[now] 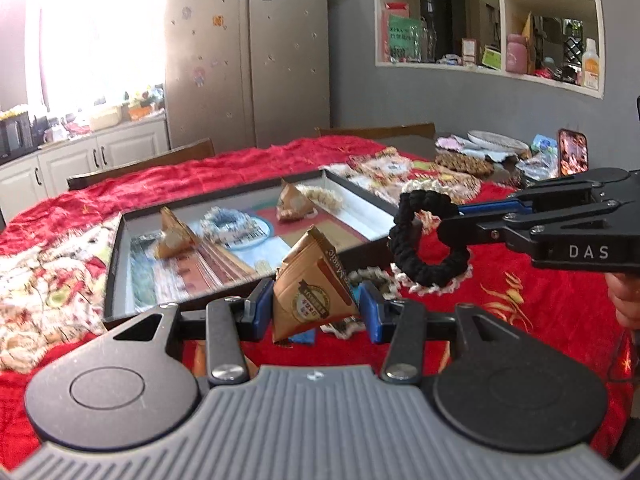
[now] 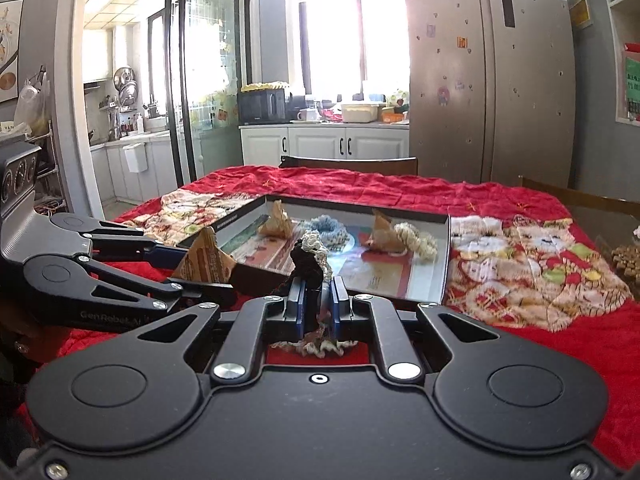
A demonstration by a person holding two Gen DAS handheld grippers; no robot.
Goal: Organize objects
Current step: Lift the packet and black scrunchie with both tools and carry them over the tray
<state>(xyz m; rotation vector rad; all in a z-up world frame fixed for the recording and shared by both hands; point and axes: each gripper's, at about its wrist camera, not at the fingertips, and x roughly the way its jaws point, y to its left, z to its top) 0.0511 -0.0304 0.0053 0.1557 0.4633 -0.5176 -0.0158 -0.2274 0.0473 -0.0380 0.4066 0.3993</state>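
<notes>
The left tool [image 1: 316,300] grips a brown packet [image 1: 310,284] just above the red table [image 1: 540,304], at the near edge of the open box [image 1: 116,248]. The right tool [image 2: 320,300], nearly closed, pinches a black hair tie [image 1: 430,240]; a cream hair tie [image 1: 432,286] lies under it on the cloth. Inside the box: 2 brown packets, 1 blue hair tie [image 2: 328,232] and 1 cream one [image 2: 416,240]. Only the left view shows the cluttered shelves [image 1: 500,24]; only the right shows the microwave [image 2: 262,106].
</notes>
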